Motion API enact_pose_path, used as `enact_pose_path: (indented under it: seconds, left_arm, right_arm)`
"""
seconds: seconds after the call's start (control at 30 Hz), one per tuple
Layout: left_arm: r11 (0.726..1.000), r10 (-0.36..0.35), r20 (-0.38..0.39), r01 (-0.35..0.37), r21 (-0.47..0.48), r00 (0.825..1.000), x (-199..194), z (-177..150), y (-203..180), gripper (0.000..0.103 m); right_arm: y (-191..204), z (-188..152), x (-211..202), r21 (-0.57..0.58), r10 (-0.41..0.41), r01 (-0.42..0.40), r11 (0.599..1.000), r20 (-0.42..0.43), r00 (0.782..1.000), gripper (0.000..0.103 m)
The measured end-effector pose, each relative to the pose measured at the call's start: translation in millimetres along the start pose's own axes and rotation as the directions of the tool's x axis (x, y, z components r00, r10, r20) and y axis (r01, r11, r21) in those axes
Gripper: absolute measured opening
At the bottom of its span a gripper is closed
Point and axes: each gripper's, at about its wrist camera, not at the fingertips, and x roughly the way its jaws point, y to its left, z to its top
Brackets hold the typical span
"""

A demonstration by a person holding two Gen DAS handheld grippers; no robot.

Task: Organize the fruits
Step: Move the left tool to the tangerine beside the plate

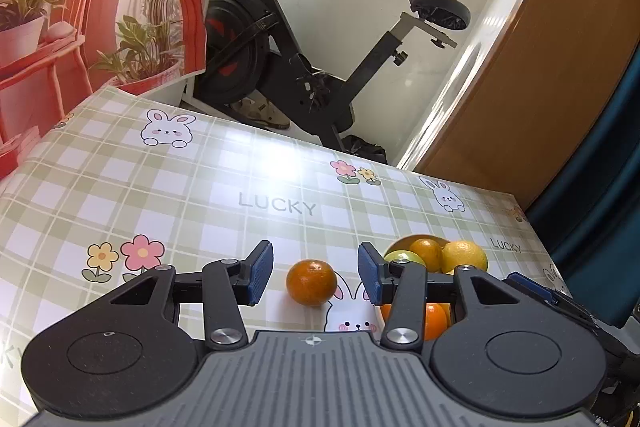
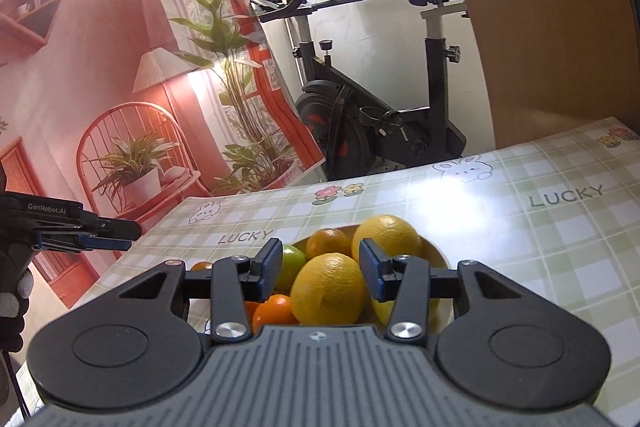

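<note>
On the tablecloth [image 1: 200, 195], "LUCKY" lettering [image 1: 277, 204]

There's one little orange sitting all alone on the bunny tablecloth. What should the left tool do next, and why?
Probably ease the left tool forward and down around the lone orange, then close on it. Its jaws stand open and empty, lined up with that fruit, which sits on the tablecloth outside the bowl where the other fruits are piled.
</note>
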Motion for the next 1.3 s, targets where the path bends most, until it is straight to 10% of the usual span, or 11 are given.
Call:
enact_pose_path:
  seconds: [0.6,1.3]
  left_arm:
    - [0.998,0.04,0.008,-0.04,-0.056,0.999,20.4,-12.3,42.8,0.049]
    - [0.992,-0.119,-0.121,0.113,-0.053,0.986,72.3,-20.3,33.3,0.06]
  right_arm:
    - [110.5,-13.3,118.8,-0.305,0.034,-0.105,0.947,-0.229,0.973,0.047]
    - [140.9,-38.1,167.6,-0.456,-0.071,-0.113,0.883,-0.368,0.927,0.046]
